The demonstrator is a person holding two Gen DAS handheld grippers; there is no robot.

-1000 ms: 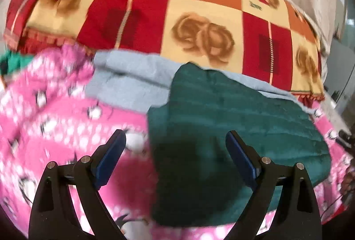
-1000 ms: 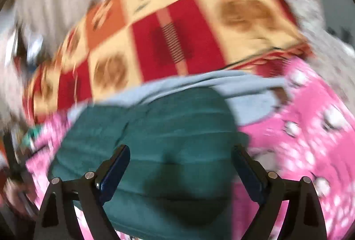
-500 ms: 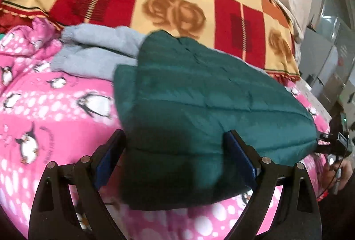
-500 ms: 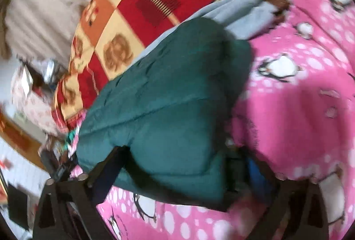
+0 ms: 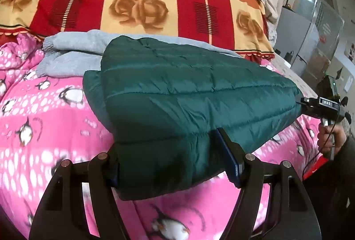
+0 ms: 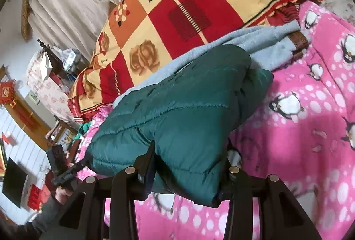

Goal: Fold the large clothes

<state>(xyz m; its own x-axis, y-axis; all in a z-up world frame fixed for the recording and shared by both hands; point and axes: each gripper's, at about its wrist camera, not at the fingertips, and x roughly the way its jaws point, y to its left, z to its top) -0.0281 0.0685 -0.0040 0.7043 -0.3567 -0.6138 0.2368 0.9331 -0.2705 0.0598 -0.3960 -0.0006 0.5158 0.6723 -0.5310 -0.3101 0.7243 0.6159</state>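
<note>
A dark green quilted jacket [image 5: 190, 93] lies folded on the pink penguin blanket [image 5: 44, 129]. My left gripper [image 5: 175, 162] is shut on the jacket's near edge, with thick fabric bunched between its fingers. My right gripper [image 6: 188, 173] is shut on the jacket's other end [image 6: 177, 116], and it shows at the far right of the left wrist view [image 5: 319, 107]. A grey sweatshirt [image 5: 73, 53] lies under the jacket's far side; it also shows in the right wrist view [image 6: 266, 45].
A red, orange and cream checked quilt [image 5: 137, 2] is heaped behind the clothes. Beige curtains [image 6: 73, 0] hang beyond it. A cabinet [image 5: 297, 40] stands at the right of the bed. A cluttered chair [image 6: 48, 76] stands at the left of the right wrist view.
Both grippers moved in onto the jacket's ends and closed on the fabric. A second ago both were open above it.
</note>
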